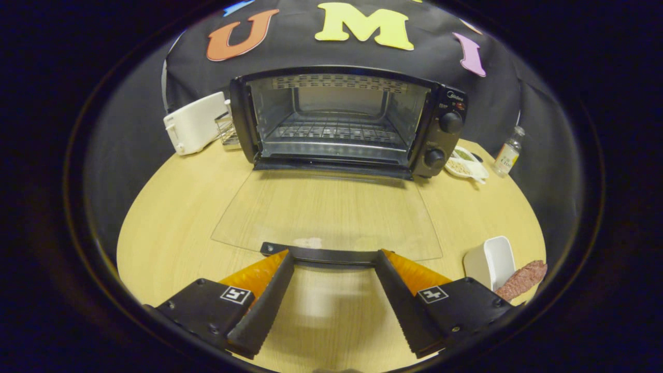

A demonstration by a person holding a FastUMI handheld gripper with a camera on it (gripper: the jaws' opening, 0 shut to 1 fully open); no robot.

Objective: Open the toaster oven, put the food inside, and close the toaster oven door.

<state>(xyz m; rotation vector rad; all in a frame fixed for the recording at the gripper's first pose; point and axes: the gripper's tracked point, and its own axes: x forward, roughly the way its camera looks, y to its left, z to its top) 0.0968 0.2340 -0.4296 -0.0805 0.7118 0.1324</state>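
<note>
A black toaster oven (445, 134) stands at the back of the wooden table with its glass door (331, 212) folded down flat toward me. A wire rack (331, 132) shows inside the bare cavity. The door's dark handle (326, 255) lies just ahead of my fingertips. My gripper (334, 256) is open, its fingers spread wide with nothing between them. A reddish-brown piece of meat (523, 280) lies to the right of my right finger, beside a small white dish (489, 261).
A white toaster (194, 124) and a small wire rack (227, 129) sit left of the oven. To the oven's right are a white plate of food (466, 166) and a small clear bottle (507, 153). The table (166, 228) is round and light wood.
</note>
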